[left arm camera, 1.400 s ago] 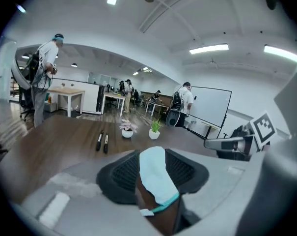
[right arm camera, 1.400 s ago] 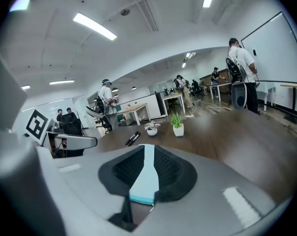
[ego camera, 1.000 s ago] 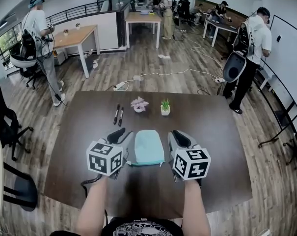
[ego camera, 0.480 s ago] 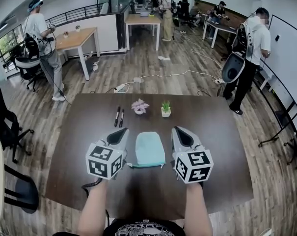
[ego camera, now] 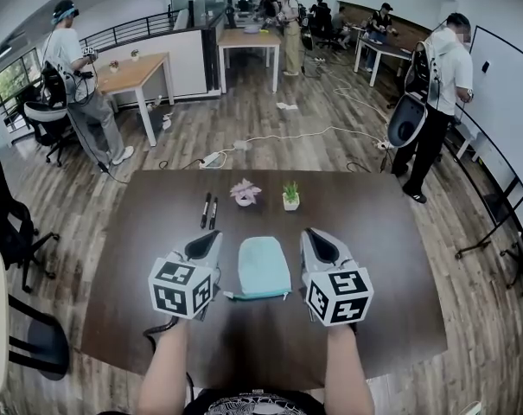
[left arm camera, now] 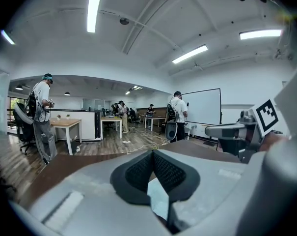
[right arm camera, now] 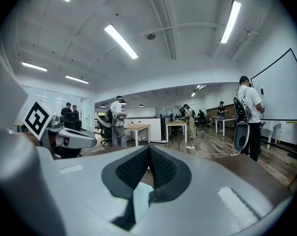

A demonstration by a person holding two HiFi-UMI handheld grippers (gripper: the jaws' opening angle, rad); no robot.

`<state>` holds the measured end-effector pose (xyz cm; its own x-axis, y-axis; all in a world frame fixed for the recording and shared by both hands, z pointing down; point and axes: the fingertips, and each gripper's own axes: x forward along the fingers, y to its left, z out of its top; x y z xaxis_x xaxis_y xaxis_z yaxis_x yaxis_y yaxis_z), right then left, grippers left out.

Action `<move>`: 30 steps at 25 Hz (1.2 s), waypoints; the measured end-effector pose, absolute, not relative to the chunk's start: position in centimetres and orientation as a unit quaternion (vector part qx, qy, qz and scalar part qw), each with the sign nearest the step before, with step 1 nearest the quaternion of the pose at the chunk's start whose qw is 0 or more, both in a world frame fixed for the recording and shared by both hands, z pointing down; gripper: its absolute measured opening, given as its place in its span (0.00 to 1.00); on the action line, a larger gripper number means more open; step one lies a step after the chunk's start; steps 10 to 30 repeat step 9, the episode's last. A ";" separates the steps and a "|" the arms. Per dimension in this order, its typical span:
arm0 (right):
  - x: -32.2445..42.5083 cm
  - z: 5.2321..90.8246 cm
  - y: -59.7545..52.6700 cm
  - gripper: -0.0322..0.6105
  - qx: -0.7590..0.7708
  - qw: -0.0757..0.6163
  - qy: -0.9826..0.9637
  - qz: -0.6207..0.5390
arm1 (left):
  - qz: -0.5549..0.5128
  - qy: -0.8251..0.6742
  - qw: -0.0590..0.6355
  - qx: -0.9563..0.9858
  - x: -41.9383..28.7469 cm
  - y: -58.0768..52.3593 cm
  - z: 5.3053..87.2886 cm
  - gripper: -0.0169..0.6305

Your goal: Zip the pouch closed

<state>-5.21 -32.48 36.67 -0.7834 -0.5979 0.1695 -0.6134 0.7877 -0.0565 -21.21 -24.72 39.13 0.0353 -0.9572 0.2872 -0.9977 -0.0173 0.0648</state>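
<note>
A pale teal pouch (ego camera: pixel 263 266) lies on the dark brown table (ego camera: pixel 382 258), its zip edge (ego camera: pixel 257 296) nearest me. My left gripper (ego camera: pixel 211 239) is along its left side and my right gripper (ego camera: pixel 313 236) along its right side, both pointing away from me. In the left gripper view the jaws (left arm camera: pixel 151 153) meet, with a strip of pale pouch fabric (left arm camera: pixel 159 196) pinched low between them. The right gripper view shows the same: jaws (right arm camera: pixel 148 149) together and pale fabric (right arm camera: pixel 141 200) caught between them. Where the zip slider sits is hidden.
Two black pens (ego camera: pixel 209 208), a small pink flower pot (ego camera: pixel 244 187) and a small green plant pot (ego camera: pixel 290 192) stand beyond the pouch. A black chair (ego camera: pixel 10 223) is at the table's left. People stand further off at desks (ego camera: pixel 131 72) and by a whiteboard (ego camera: pixel 503 93).
Both grippers' jaws have closed onto the pouch's near corners. The right gripper has risen slightly, and the pouch sits a little narrower between the two grippers.
</note>
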 end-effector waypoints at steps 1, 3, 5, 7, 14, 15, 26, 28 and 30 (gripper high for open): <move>-5.2 36.7 -32.5 0.05 0.322 0.071 -0.943 0.054 | 0.082 -0.689 0.126 0.709 -21.2 -24.8 39.3 0.03; -5.1 36.8 -32.5 0.05 0.323 0.070 -0.942 0.052 | 0.083 -0.689 0.127 0.709 -21.1 -24.8 39.4 0.04; -5.1 36.8 -32.5 0.05 0.324 0.068 -0.942 0.053 | 0.084 -0.688 0.128 0.709 -21.1 -24.7 39.5 0.03; -5.2 36.7 -32.4 0.05 0.325 0.067 -0.942 0.054 | 0.084 -0.688 0.128 0.709 -21.2 -24.6 39.4 0.03; -5.2 36.6 -32.3 0.05 0.326 0.067 -0.942 0.055 | 0.084 -0.688 0.128 0.709 -21.2 -24.6 39.3 0.03; -5.2 36.6 -32.3 0.05 0.326 0.067 -0.942 0.055 | 0.084 -0.688 0.128 0.709 -21.2 -24.6 39.3 0.03; -5.2 36.6 -32.3 0.05 0.326 0.067 -0.942 0.055 | 0.084 -0.688 0.128 0.709 -21.2 -24.6 39.3 0.03; -5.2 36.6 -32.3 0.05 0.326 0.067 -0.942 0.055 | 0.084 -0.688 0.128 0.709 -21.2 -24.6 39.3 0.03; -5.2 36.6 -32.3 0.05 0.326 0.067 -0.942 0.055 | 0.084 -0.688 0.128 0.709 -21.2 -24.6 39.3 0.03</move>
